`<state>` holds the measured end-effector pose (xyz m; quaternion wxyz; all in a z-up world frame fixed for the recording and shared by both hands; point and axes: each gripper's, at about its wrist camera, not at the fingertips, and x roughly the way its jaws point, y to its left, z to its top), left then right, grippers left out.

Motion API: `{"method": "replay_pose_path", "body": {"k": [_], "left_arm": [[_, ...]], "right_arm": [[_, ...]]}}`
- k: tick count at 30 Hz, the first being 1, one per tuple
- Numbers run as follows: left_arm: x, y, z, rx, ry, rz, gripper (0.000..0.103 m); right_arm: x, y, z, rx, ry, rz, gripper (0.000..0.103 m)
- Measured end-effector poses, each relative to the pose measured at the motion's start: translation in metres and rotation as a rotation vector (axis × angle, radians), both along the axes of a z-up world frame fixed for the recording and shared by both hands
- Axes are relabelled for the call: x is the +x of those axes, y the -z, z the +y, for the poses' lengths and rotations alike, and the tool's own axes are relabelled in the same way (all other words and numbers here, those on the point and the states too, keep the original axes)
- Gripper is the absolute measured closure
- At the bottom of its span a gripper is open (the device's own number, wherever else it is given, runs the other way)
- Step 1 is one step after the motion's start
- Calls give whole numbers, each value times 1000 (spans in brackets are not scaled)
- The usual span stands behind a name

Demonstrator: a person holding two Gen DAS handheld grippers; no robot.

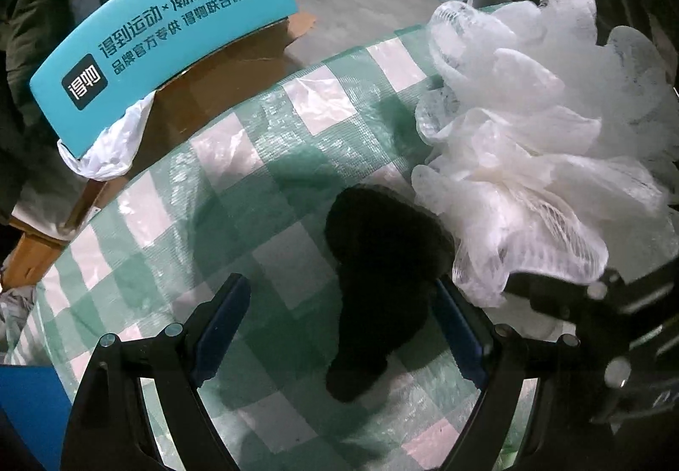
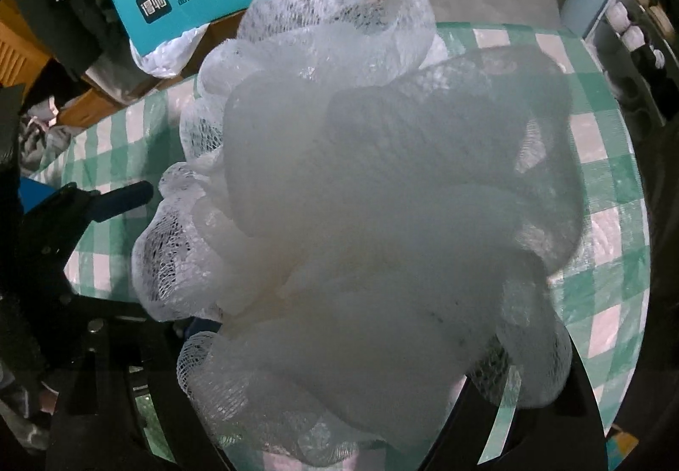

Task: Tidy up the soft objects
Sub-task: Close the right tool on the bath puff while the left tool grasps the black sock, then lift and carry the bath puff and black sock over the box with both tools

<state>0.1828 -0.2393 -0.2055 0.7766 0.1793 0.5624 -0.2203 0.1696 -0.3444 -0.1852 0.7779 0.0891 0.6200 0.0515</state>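
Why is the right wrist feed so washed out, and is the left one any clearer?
Right wrist: the white mesh pouf fills the lens, too close, its middle soft and blurred. Left wrist: sharper; the black fuzzy object reads as a detail-less dark patch; the checked tablecloth shows glare and fisheye bending.

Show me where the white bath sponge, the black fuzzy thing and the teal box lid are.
white bath sponge (image 2: pixel 382 195), right wrist view, middle of its mesh folds
black fuzzy thing (image 1: pixel 382 271), left wrist view, its middle
teal box lid (image 1: pixel 169 42), left wrist view, the printed face

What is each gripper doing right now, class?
Left gripper: open around the black soft toy, not clamping it.
Right gripper: shut on the white mesh sponge.
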Motion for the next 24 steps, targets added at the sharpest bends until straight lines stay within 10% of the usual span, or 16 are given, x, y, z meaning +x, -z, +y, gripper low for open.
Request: {"method": "replay_pose_path", "body": {"k": [3,9,24], "left_arm": [[0,2,0,0,2,-5,19],[-5,-3,2,29,25,-55,64],[-27,-31,41,35,-30,-90,65]], "right_arm": [[2,4,0,9,0,7,19],[2,8,6,-6,-9,6,25],[-13,-15,42,-116,-75,-80,55]]}}
